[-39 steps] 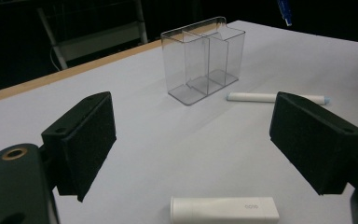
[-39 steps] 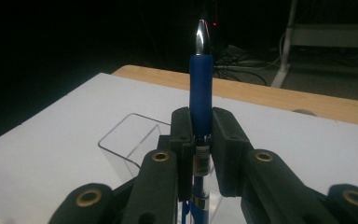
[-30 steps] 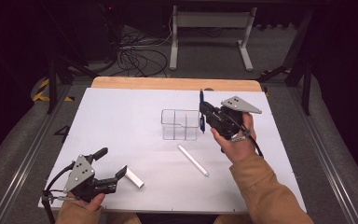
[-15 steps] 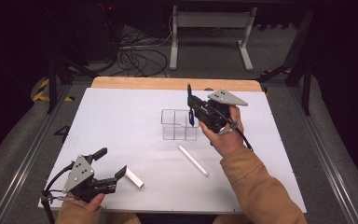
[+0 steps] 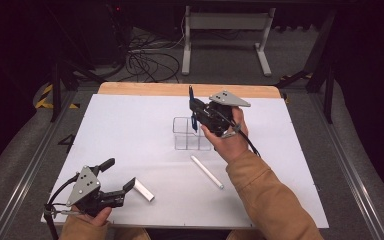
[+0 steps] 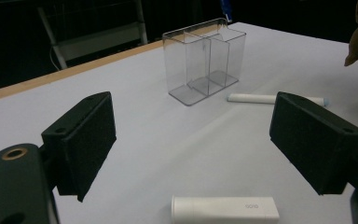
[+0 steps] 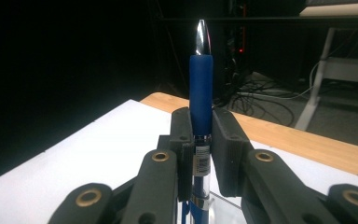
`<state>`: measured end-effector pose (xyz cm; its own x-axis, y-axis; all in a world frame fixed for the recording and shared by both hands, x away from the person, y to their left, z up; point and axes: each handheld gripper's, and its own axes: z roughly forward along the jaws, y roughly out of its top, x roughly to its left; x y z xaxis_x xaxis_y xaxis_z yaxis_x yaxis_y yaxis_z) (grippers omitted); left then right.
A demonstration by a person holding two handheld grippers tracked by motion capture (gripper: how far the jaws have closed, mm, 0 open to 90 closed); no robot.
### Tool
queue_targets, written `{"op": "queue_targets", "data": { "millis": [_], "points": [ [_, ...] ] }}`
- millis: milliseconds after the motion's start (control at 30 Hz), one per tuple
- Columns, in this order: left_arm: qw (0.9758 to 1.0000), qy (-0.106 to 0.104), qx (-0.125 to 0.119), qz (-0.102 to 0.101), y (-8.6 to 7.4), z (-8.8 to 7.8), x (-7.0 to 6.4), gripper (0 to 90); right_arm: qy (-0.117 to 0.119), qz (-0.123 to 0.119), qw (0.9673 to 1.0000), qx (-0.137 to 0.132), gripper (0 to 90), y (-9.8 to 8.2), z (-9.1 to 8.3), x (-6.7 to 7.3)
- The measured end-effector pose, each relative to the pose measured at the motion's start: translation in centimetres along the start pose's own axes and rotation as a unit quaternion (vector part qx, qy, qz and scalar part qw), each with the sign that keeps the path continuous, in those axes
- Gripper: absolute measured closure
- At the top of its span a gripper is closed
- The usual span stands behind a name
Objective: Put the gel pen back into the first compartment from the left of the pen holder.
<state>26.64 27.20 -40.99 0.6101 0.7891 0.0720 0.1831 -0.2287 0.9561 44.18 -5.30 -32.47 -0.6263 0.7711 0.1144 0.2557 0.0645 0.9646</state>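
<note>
A blue pen (image 5: 191, 102) stands upright with my right gripper (image 5: 196, 114) shut on its barrel, just above the right end of a clear divided container (image 5: 187, 134). In the right gripper view the pen (image 7: 201, 88) rises between the closed pads, silver tip up, and my right gripper (image 7: 200, 140) hovers over the container's rim (image 7: 228, 207). My left gripper (image 5: 119, 173) rests at the table's near left, open, with a short white cap-like tube (image 5: 144, 190) just past its jaws. In the left gripper view that tube (image 6: 224, 208) lies between the wide pads of the left gripper (image 6: 191, 149).
A long white marker (image 5: 206, 171) lies on the white table (image 5: 130, 125) in front of the container, also seen as the marker (image 6: 275, 99) beside the container (image 6: 205, 60). Cables and a metal stand sit on the floor beyond the table's wooden far edge (image 5: 145, 89).
My right gripper has carried the blue pen leftward, from the container's right side to above its right end. The left gripper has stayed put.
</note>
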Motion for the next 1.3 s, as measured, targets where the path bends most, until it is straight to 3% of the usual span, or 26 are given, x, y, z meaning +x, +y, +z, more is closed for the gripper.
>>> {"op": "queue_targets", "data": {
  "millis": [167,433,700,1100,1167,1300],
  "points": [
    [1.0000,-0.001,0.001,0.001,0.0,0.0,0.0,15.2,0.003,0.001,1.0000,-0.001,80.0,-0.2,1.2,0.3],
    [1.0000,-0.001,0.001,-0.001,0.0,0.0,0.1,15.2,0.008,0.021,0.9998,-0.001,80.0,-0.4,2.7,0.3],
    [1.0000,-0.001,0.001,-0.001,0.0,0.0,0.0,15.2,0.001,0.017,0.9999,0.000,80.0,-0.8,3.8,0.6],
    [1.0000,-0.001,0.002,0.003,0.0,-0.1,0.1,15.2,0.006,0.020,0.9995,0.024,79.5,-1.4,4.7,1.0],
    [1.0000,-0.002,0.002,0.003,0.0,-0.2,0.1,15.2,0.012,0.021,0.9992,0.032,76.7,-1.4,4.5,0.9],
    [1.0000,-0.001,0.000,0.002,0.0,-0.2,0.1,15.2,0.020,-0.001,0.9993,0.031,63.3,-1.0,3.7,0.6]
  ]
}}
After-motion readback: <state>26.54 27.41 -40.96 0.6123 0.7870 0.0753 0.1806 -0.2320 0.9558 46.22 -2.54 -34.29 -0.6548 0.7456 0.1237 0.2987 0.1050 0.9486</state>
